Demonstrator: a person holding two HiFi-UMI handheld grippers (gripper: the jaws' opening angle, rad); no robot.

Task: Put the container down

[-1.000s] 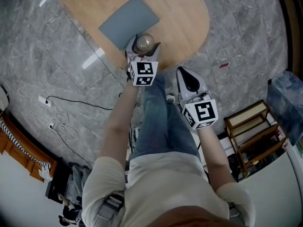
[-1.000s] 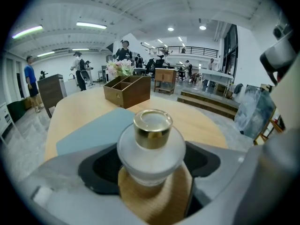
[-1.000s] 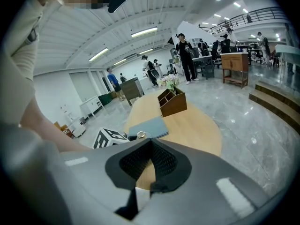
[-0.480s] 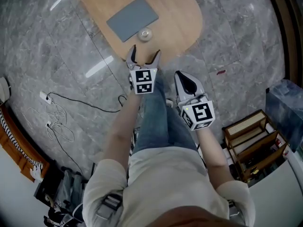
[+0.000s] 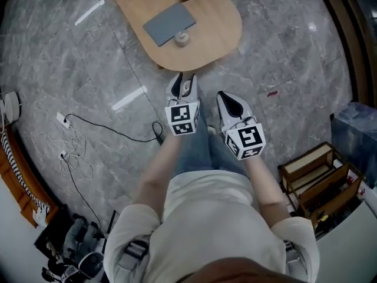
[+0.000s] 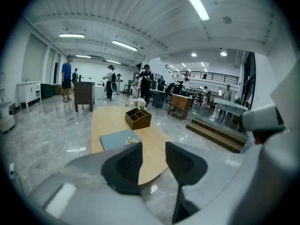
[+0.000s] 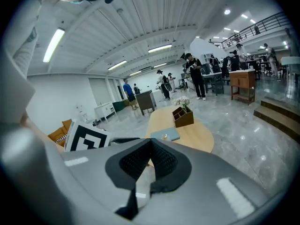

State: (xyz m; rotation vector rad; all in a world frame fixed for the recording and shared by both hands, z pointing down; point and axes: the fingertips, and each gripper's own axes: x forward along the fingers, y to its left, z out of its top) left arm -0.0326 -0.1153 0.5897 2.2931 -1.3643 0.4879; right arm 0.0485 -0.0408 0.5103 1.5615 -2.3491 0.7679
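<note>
- The container (image 5: 181, 38) stands upright on the table (image 5: 219, 35) near its rounded end, at the grey mat's (image 5: 168, 21) edge.
- The left gripper (image 5: 184, 79) has just been closing its jaws; they are slightly apart and empty. The right gripper (image 5: 228, 99) has its jaws together.
- I'd say it's best to draw both away cleanly, clear of the table's edge.

floor (image 5: 88, 69) — grey marble | table (image 5: 218, 34) — rounded wood | strip lights (image 6: 192, 1) overhead

Bright, even light is cast by ceiling strip lamps (image 6: 194, 3), seen at one o'clock in the left gripper view. White glare streaks are mirrored on the polished floor (image 5: 129, 98) at ten o'clock in the head view. Straight lines are bowed and corners blackened in both gripper views. The near fingers (image 6: 124, 165) are rendered soft.
</note>
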